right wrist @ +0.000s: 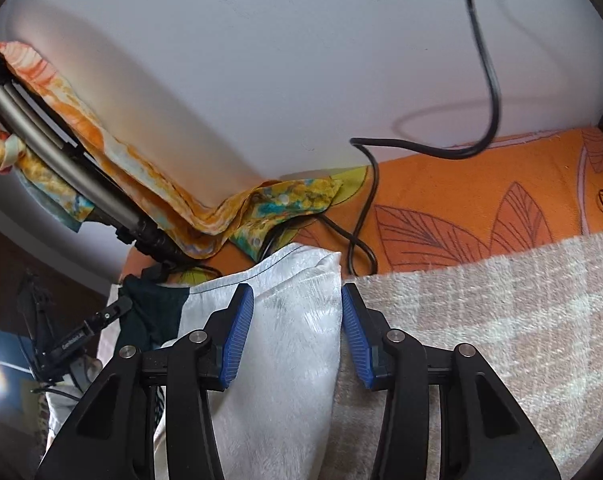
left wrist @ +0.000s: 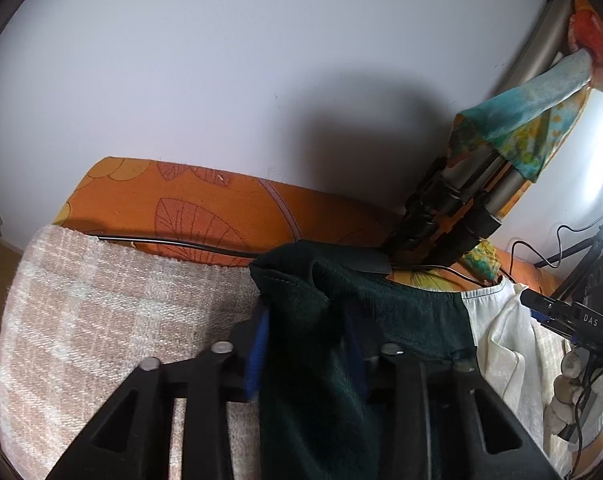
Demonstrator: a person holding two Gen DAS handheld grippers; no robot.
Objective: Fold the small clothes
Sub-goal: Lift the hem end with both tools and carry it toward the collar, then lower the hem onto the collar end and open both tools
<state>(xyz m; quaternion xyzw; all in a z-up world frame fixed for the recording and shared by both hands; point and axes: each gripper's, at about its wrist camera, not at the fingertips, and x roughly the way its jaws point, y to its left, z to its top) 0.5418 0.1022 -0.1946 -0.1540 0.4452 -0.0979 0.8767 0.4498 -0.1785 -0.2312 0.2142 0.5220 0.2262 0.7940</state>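
Note:
A small garment with a dark green part and a white part lies on a beige checked blanket. In the left wrist view my left gripper has the green fabric bunched between its blue pads, draped over them; it looks shut on it. In the right wrist view my right gripper is open, its blue pads on either side of the white part, without pinching it. The green part shows at the left. The right gripper also shows at the left view's right edge.
An orange leaf-print bedsheet lies behind the blanket against a white wall. A tripod wrapped in a colourful scarf stands beside the garment. Black cables run over the sheet. A bright lamp shines at the side.

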